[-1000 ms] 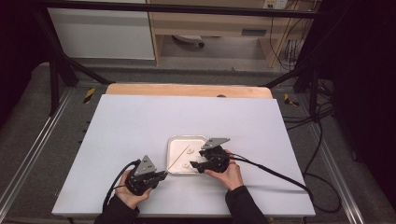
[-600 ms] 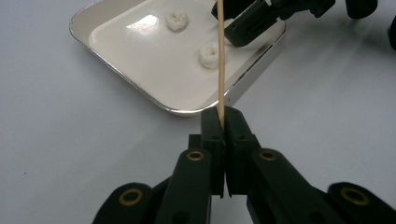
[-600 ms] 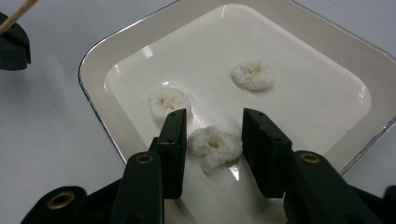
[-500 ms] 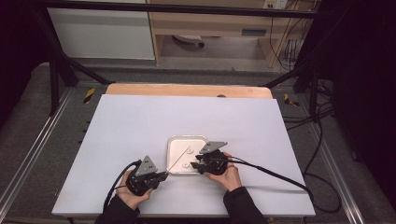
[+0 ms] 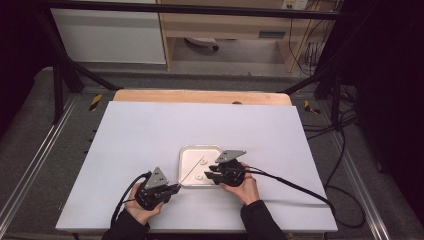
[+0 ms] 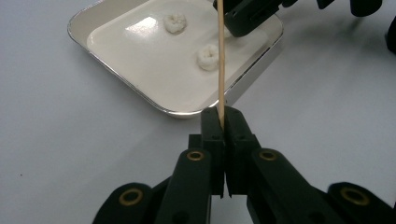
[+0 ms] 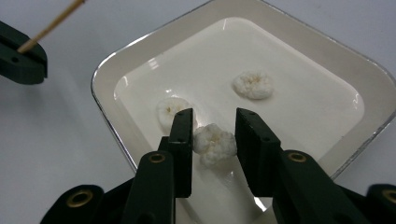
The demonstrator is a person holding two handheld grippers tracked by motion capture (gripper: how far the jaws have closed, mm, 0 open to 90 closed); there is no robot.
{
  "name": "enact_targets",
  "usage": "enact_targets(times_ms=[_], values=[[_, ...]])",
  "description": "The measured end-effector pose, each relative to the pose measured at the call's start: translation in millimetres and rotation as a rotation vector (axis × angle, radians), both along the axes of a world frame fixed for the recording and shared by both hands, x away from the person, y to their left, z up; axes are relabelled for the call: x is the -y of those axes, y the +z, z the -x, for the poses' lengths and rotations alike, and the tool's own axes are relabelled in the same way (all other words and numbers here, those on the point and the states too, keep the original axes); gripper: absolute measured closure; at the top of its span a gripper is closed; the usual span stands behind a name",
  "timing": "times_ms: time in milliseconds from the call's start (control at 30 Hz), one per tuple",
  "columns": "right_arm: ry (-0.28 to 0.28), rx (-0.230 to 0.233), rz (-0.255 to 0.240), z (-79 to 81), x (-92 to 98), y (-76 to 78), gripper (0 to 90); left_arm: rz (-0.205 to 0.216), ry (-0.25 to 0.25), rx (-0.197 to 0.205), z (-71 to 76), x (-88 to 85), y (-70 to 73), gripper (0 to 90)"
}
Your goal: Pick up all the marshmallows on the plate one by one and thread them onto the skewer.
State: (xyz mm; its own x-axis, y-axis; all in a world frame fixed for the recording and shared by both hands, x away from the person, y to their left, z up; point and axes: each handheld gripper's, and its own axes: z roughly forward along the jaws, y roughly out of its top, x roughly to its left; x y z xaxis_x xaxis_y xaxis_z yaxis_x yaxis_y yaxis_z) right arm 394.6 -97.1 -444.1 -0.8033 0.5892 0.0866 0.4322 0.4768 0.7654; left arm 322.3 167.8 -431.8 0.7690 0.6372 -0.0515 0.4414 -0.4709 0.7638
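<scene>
A person sits at a white table point(image 5: 150, 130) with a two-jaw gripper in each hand, both at the near edge of a shallow white tray point(image 5: 190, 154). The left gripper point(image 6: 222, 122) is clamped shut on a thin wooden skewer point(image 6: 219, 56), which rises from between its jaws and slants out over the tray. In the right gripper view, three small white puffy pieces lie in the tray: one far piece point(image 7: 252, 85) well apart from the others, one near piece point(image 7: 169, 111) partly behind the left-hand jaw, and one front piece point(image 7: 214, 141) between the jaws of the right gripper point(image 7: 214, 135). Those jaws have just been closing around the front piece; the left-hand jaw stands right against it, while a narrow gap shows on the other side, so it is not yet pinched. Compared with a second ago, both hands sit in the same spots by the tray, and the skewer lies at the same slant; only the right jaws have narrowed.
</scene>
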Motion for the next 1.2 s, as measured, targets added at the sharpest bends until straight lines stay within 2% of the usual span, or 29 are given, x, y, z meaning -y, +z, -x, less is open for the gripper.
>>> enact_targets(times_ms=[300, 433, 467, 567, 833, 1200], values=[[-0.014, -0.030, -0.096, 0.0, 10.7, 20.8, 69.9, 0.011, -0.003, 0.012, 1.4, 0.1, 1.1, 88.0], [-0.014, -0.038, -0.165, 1.1, 16.7, 32.3, 70.6, 0.021, -0.004, 0.017, 2.1, 0.3, 1.4, 88.0], [-0.014, -0.038, -0.165, 1.1, 16.7, 32.3, 70.6, 0.023, -0.005, 0.018, 2.3, 0.4, 1.5, 88.0], [-0.015, -0.048, -0.214, 1.7, 20.9, 37.7, 71.0, 0.031, -0.007, 0.023, 2.9, 0.3, 2.1, 88.0], [-0.038, -0.069, -0.303, 1.7, 35.0, 46.5, 71.8, 0.048, -0.016, 0.037, 4.2, 0.8, 2.8, 88.0], [-0.046, -0.065, -0.448, 0.5, 51.5, 65.2, 72.2, 0.068, -0.038, 0.062, 6.7, 2.6, 3.6, 88.0]])
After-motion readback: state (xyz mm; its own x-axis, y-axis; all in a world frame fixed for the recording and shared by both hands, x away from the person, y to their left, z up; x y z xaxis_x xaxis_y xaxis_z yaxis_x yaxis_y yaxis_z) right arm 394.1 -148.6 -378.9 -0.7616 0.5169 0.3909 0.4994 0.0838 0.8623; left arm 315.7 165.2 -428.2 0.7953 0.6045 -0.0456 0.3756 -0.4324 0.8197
